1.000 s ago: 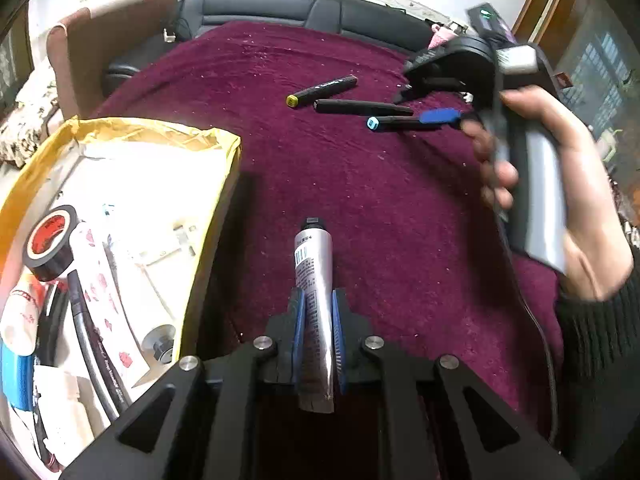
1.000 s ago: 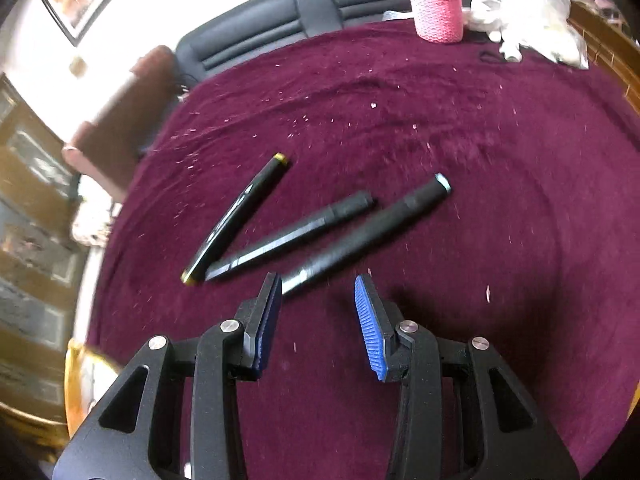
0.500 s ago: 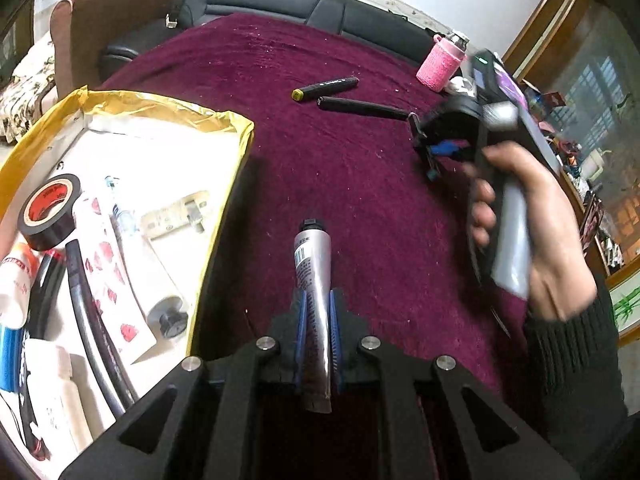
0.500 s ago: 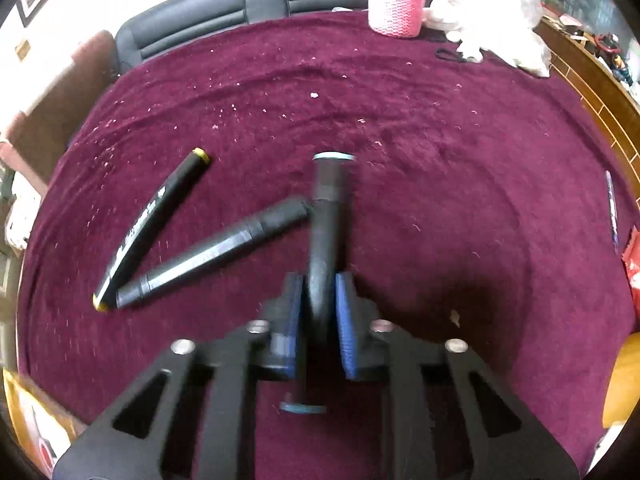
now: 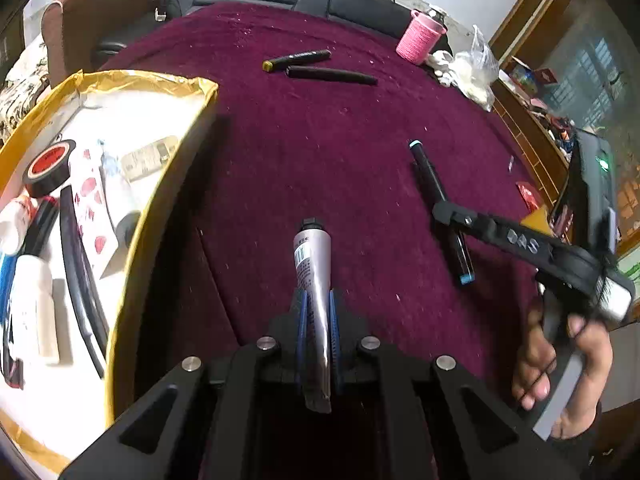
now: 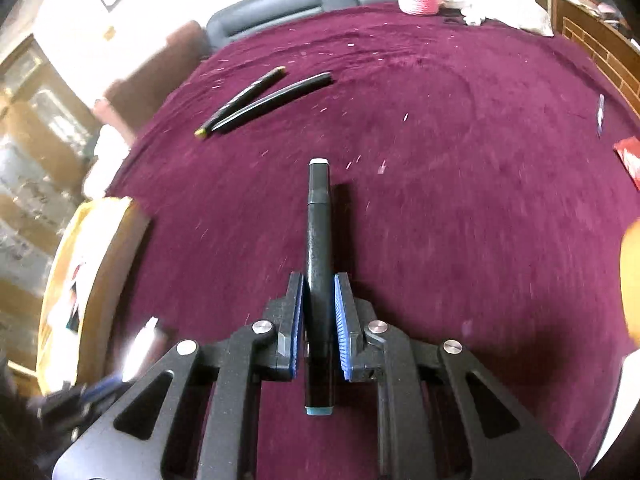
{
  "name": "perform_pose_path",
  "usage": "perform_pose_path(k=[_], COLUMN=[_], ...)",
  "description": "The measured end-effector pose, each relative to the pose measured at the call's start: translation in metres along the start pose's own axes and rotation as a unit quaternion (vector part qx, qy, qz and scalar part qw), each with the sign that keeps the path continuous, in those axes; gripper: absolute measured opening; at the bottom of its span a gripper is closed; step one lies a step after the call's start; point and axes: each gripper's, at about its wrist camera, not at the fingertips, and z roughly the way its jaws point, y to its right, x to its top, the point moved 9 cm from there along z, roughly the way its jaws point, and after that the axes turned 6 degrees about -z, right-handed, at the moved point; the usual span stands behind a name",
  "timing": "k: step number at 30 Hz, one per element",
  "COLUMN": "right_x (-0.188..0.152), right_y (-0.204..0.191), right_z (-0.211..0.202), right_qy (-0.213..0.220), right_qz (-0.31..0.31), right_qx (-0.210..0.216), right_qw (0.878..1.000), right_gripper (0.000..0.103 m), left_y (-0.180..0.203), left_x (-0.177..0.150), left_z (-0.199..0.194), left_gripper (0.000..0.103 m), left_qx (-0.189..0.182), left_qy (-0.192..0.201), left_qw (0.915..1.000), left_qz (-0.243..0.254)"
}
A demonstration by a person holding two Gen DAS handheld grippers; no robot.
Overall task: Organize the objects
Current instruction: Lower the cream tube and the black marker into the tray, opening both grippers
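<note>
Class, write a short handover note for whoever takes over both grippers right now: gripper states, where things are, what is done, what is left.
Left gripper: shut on a silver tube, beside the yellow box.
Right gripper: shut on a black marker with light blue ends, held above the cloth.
Done: box already holds tape and other bits.
Left: box the tube and the marker, then fetch the yellow-tipped marker and plain black marker lying at the far side.

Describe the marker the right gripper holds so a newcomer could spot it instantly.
On the maroon velvet tablecloth, look right of the yellow-rimmed box to the right gripper. Clamped between its blue pads is a black marker with light-blue end caps. The two other black markers lie loose at the far side, one yellow-tipped.
</note>
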Motion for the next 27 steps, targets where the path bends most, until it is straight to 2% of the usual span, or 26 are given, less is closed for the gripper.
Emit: perform_pose_path(k=[7, 8, 12, 18, 20, 24, 27], right_x=[-0.028, -0.03, -0.037, -0.045, -0.047, -0.047, -0.043], right_y=[-0.031, -0.034, -0.039, -0.045, -0.045, -0.051, -0.063], right_z=[-0.011, -0.01, -0.006, -0.001, 0.0, -0.005, -0.014], right_qy=[0.008, 0.006, 0.001, -0.008, -0.009, -0.002, 0.006], right_qz=[-0.029, -0.03, -0.041, -0.053, -0.054, -0.058, -0.072], right_qx=[0.04, 0.047, 0.042, 0.044, 0.043, 0.055, 0.063], right_qw=[0.999, 0.998, 0.998, 0.998, 0.998, 0.997, 0.995], right_gripper=[0.015, 0.015, 0.015, 0.015, 0.015, 0.015, 0.015], left_y=[0.008, 0.008, 0.002, 0.004, 0.004, 0.002, 0.0], left_x=[-0.006, -0.005, -0.007, -0.006, -0.007, -0.008, -0.005], left_z=[0.0, 0.001, 0.003, 0.002, 0.001, -0.009, -0.024], left_gripper=[0.01, 0.013, 0.013, 0.01, 0.009, 0.009, 0.009], left_qx=[0.009, 0.012, 0.039, 0.049, 0.046, 0.005, -0.01], left_qy=[0.004, 0.007, 0.012, 0.026, 0.029, 0.03, 0.036], left_qw=[0.9998, 0.9996, 0.9986, 0.9969, 0.997, 0.9992, 0.9992], left_qz=[0.017, 0.023, 0.034, 0.055, 0.054, 0.024, 0.014])
